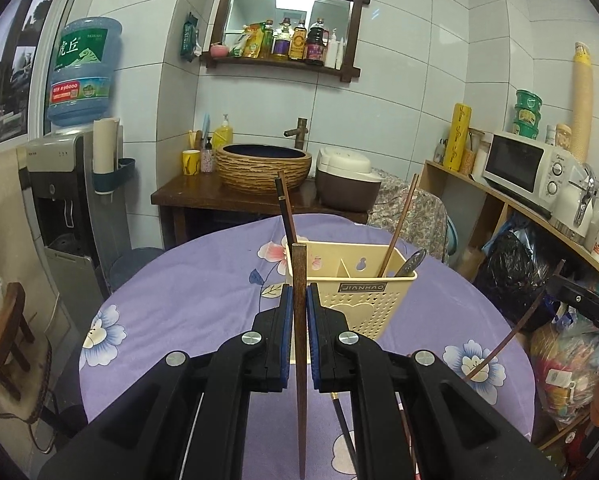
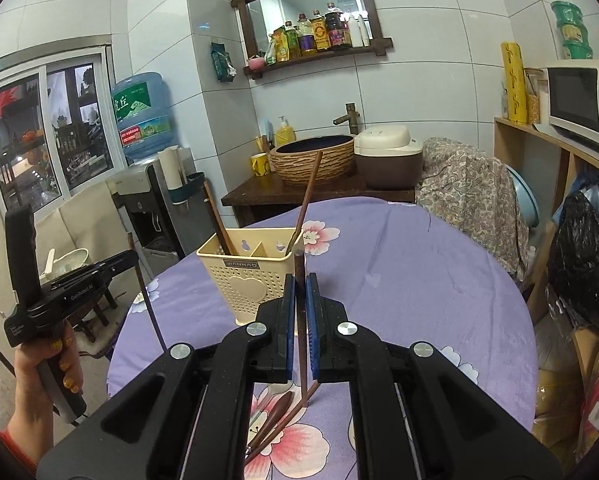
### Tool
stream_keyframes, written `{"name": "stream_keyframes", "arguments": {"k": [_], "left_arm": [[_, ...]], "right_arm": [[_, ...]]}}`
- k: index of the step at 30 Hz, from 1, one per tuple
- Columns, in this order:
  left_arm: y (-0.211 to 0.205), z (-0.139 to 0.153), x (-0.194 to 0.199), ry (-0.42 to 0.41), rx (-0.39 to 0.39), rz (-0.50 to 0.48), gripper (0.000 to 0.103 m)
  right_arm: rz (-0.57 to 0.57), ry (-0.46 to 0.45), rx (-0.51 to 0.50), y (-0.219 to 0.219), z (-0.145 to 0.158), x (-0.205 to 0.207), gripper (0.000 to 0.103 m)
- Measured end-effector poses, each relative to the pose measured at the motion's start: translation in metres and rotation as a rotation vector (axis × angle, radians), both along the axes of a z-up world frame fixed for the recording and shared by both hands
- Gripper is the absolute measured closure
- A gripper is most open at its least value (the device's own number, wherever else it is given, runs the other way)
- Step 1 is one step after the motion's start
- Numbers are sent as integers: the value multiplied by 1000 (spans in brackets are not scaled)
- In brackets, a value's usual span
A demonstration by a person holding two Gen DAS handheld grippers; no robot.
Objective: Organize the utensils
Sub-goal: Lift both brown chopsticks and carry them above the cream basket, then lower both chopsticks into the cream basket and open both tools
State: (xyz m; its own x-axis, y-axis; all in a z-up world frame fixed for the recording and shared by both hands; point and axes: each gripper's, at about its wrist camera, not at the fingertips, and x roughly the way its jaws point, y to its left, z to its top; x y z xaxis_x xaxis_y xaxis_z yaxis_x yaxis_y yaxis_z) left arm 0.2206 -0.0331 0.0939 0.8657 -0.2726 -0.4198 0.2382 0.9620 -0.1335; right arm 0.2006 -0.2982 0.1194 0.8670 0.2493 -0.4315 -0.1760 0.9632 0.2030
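We've got both grippers clamped: left gripper (image 1: 299,300) pinches a brown chopstick (image 1: 299,360) upright, right gripper (image 2: 300,292) pinches another chopstick (image 2: 300,344). Both sit just in front of the cream utensil holder (image 1: 359,300) on the purple floral tablecloth (image 1: 187,292). Holder already has chopsticks & a spoon. More utensils (image 2: 275,420) lie on the cloth below the right gripper.

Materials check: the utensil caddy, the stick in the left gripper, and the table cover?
Utensil caddy: looks like moulded cream plastic, matte, with a perforated wall and an embossed nameplate.
Chopstick clamped in the left gripper: probably wood, dark brown with faint grain and a dull finish; lacquered bamboo is possible.
Table cover: lilac floral print, faintly creased, low sheen; fabric or thin vinyl, cannot tell which.
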Motion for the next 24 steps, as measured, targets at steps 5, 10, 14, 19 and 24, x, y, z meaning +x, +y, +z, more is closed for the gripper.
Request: {"name": "stream_keyframes", "arguments": {"k": [5,10,14,19,24], "left_arm": [[0,4,-2,-13,2,-8,95],[6,16,-4,-15,-25,-30,95],[7,37,-2,-36,-33,-53,95],[7,86,10,-81,-68,-82,95],[1,134,34,-149,-92,-63,95]], "right_arm": [[5,-8,-21,2,5,1,97],[30,-19,-26,3,16,2,97],[73,-39,-20,9,41,8,97],[113,-89,-20,24,90,25,97],[87,-140,-22,39,143,55,97]]}}
